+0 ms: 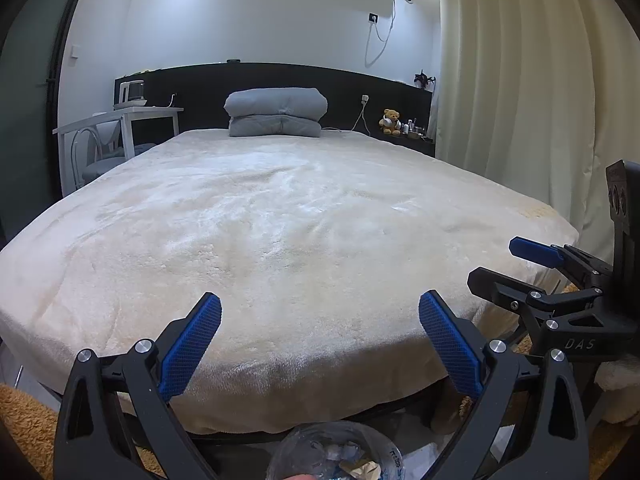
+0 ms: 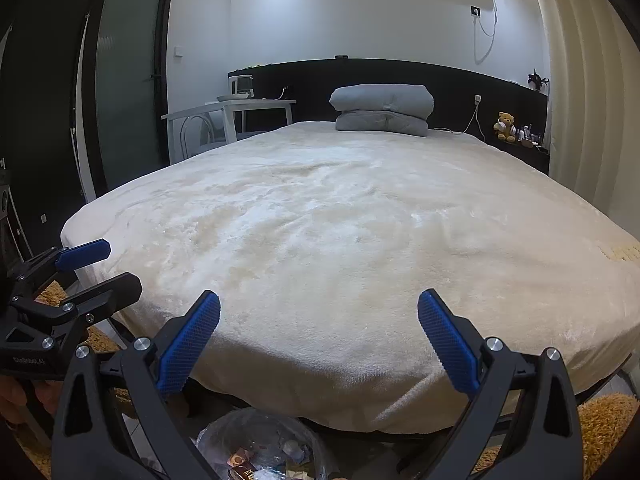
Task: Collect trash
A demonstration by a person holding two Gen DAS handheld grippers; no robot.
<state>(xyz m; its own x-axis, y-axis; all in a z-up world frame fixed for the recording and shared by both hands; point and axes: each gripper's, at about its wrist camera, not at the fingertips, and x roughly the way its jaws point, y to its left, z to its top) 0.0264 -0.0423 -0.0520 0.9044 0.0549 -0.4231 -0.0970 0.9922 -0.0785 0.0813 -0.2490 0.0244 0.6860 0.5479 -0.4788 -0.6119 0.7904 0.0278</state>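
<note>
The trash bin (image 1: pixel 336 454) is cut off by the bottom edge in both wrist views, and its contents (image 2: pixel 260 460) cannot be identified beyond crumpled wrappers. The small items beside the teddy bear (image 1: pixel 391 121) are too small to be told apart. The bed frame (image 2: pixel 400 436) is largely hidden under the blanket (image 2: pixel 340 240).

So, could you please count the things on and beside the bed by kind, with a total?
Folded grey quilt: 1
Teddy bear: 1
White side table: 1
Trash bin with clear liner: 1
Tongs: 2, the left tongs and the right tongs, both open
Total: 6
</note>
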